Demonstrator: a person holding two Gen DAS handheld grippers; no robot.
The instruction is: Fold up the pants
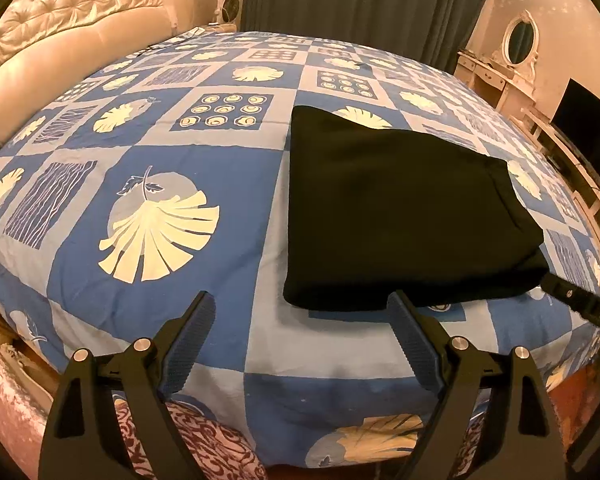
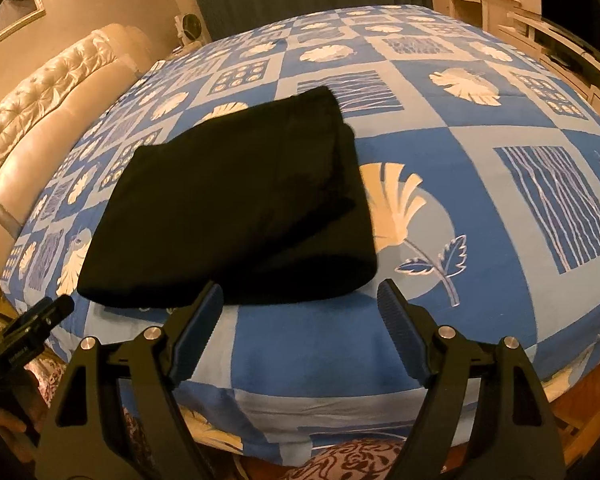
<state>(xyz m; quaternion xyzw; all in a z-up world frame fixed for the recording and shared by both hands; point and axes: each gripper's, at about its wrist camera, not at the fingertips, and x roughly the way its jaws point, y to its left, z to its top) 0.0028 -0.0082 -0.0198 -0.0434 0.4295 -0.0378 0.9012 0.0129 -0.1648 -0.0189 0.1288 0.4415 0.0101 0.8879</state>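
Near the bed's [image 1: 148,304] front edge the black pants [image 1: 400,208] are lying folded into a compact stack, so left gripper [image 1: 300,320] and right gripper [image 2: 300,312] are hovering just short, jaws wide, holding nothing, fold apparently done.

One pair of black fabric pants [image 1: 400,216], folded into a flat bundle, lies on one bed with a blue patterned sheet [image 1: 204,160]. Two black hand-held grippers show: the left hand-held gripper [image 1: 302,312] and the right hand-held gripper [image 2: 300,300]. One cream tufted headboard [image 1: 72,32], one oval mirror [image 1: 521,38], and one dark screen [image 1: 588,132] appear.
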